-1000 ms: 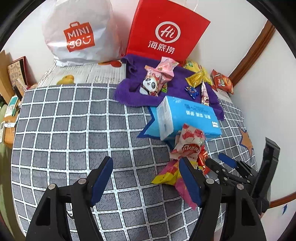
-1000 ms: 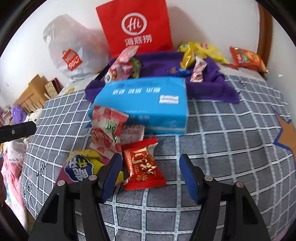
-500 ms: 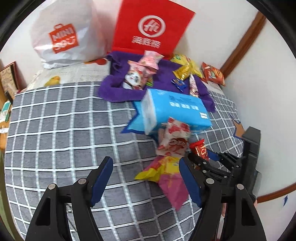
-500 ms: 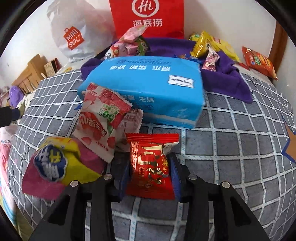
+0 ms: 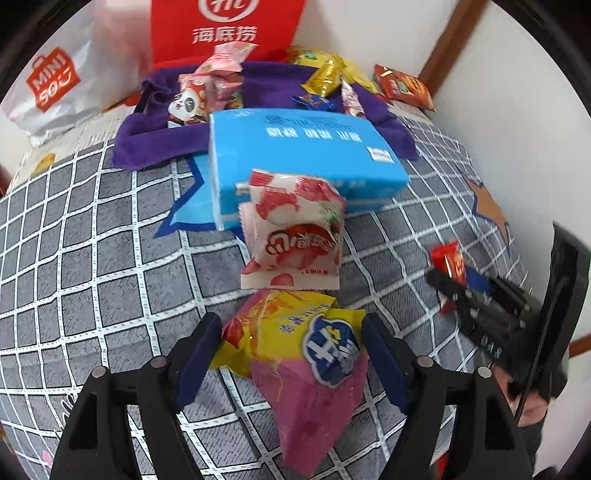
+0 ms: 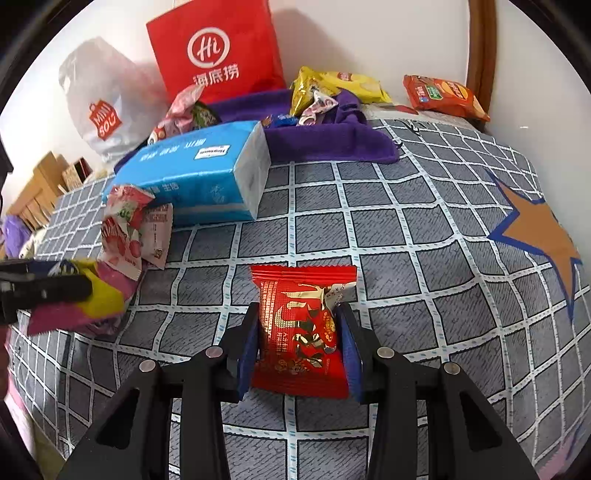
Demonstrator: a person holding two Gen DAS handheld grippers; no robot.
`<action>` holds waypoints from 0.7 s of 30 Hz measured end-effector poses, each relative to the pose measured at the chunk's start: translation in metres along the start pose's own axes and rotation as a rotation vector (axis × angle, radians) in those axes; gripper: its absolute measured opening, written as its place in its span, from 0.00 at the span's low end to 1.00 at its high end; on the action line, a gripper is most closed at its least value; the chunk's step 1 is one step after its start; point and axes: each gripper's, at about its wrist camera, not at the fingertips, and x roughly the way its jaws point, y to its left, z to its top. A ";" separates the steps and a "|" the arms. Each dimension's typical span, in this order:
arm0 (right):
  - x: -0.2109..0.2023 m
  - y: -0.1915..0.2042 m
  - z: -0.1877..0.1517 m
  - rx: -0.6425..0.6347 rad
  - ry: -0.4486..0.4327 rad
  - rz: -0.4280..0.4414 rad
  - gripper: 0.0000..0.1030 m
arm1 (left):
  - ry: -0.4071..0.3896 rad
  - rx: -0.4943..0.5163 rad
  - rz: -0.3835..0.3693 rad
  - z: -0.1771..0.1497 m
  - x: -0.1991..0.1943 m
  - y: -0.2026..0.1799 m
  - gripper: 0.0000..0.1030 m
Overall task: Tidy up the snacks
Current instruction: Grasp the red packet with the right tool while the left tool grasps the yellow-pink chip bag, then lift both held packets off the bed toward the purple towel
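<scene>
Across the checked bedcover (image 6: 406,206), at twelve o'clock, lies the purple cloth (image 6: 325,138), likely the snack pile. Right gripper (image 6: 299,341) clamps the red packet (image 6: 301,328); carry it level. Left gripper (image 5: 291,354) straddles the yellow-pink bag (image 5: 306,365), unclosed; only the left view shows that.

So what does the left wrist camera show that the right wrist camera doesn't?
Only the left wrist view shows the left gripper open around the yellow-and-pink snack bag.

Only the right wrist view shows the red snack packet's full face, clamped in the right gripper, plus cardboard boxes at far left.

Both show the blue tissue pack, purple cloth and red Hi bag.
</scene>
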 end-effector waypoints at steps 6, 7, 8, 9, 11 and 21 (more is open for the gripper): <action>0.007 0.012 -0.003 -0.054 -0.044 -0.053 0.41 | -0.017 -0.007 -0.044 -0.012 0.003 0.008 0.80; 0.007 0.012 -0.004 -0.066 -0.049 -0.063 0.41 | -0.018 -0.009 -0.059 -0.015 0.003 0.010 0.81; 0.007 0.013 -0.005 -0.073 -0.052 -0.069 0.41 | -0.022 -0.010 -0.068 -0.016 0.003 0.010 0.81; 0.007 0.013 -0.006 -0.075 -0.056 -0.070 0.41 | -0.030 -0.009 -0.075 -0.018 0.002 0.010 0.81; 0.007 0.011 -0.006 -0.068 -0.063 -0.062 0.41 | -0.040 -0.002 -0.089 -0.022 0.001 0.010 0.81; 0.008 0.012 -0.007 -0.072 -0.069 -0.068 0.43 | -0.004 0.046 -0.165 -0.038 0.007 0.006 0.87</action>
